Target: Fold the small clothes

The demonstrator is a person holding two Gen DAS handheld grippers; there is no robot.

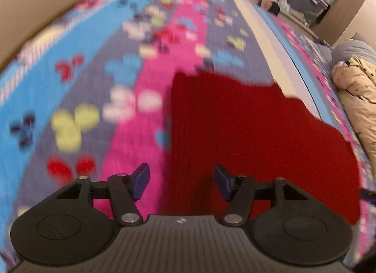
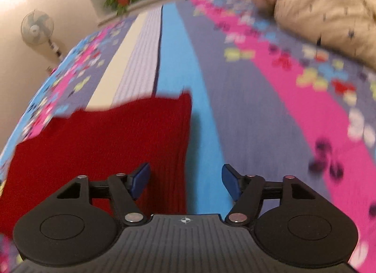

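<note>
A dark red ribbed knit garment (image 1: 246,136) lies flat on a bed, its ribs and long axis running away from both cameras along the stripes of the quilted bedspread (image 1: 94,61). The left gripper (image 1: 182,181) hangs over the garment's left edge, blue pads apart, nothing between them. The right gripper (image 2: 185,181) hangs over its right edge, likewise spread and empty. A cream padded jacket (image 2: 317,3) lies on the bed to the right, well apart.
</note>
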